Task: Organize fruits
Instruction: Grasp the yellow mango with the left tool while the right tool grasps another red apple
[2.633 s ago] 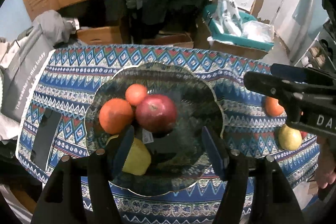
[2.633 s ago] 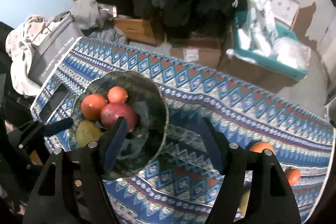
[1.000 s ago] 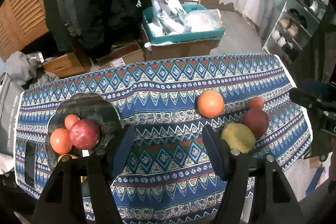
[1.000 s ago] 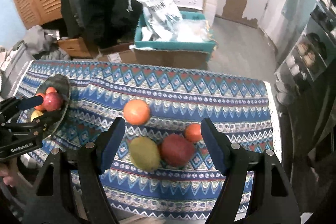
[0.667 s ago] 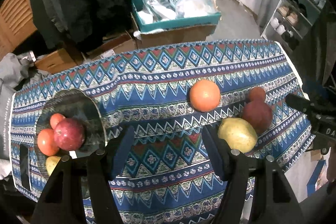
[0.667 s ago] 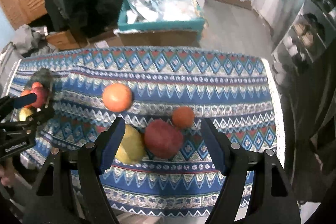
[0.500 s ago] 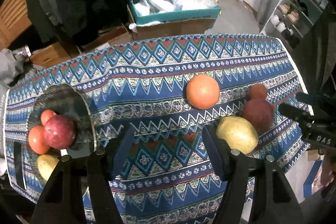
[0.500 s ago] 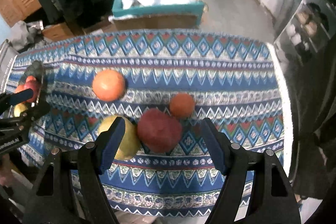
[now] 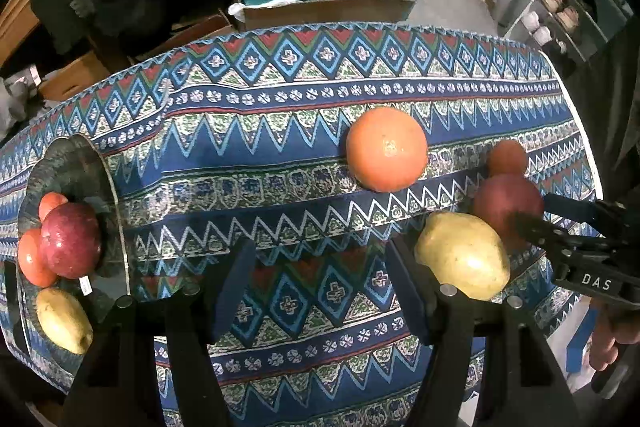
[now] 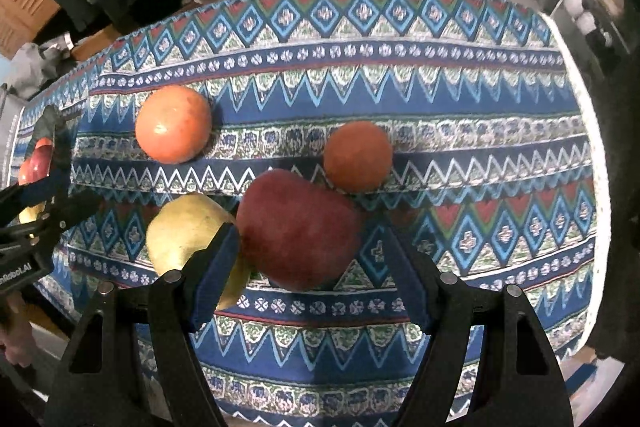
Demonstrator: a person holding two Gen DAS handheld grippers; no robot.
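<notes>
We hold the right gripper (image 10: 310, 269) low over the patterned tablecloth (image 10: 440, 75), its jaws spread wide and holding nothing, with the loose red apple (image 10: 298, 231) lying between the two fingers but touched by neither that we can see. Just left of that apple, partly behind our left finger, sits a yellow pear (image 10: 184, 231); a small tangerine (image 10: 357, 155) rests against the apple's far side, and a larger orange (image 10: 173, 123) lies apart, farther left. Our left gripper (image 9: 316, 289) hangs above bare cloth near the table's middle, jaws also wide and empty. From its camera the same four loose fruits show at the right: orange (image 9: 386, 149), tangerine (image 9: 507, 157), apple (image 9: 502, 205) and pear (image 9: 462, 255), with the right gripper's fingers reaching in around the apple. At the far left stands the dark glass bowl (image 9: 66, 157), already holding a red apple (image 9: 71, 241), two orange fruits and a yellow pear (image 9: 63, 321).
</notes>
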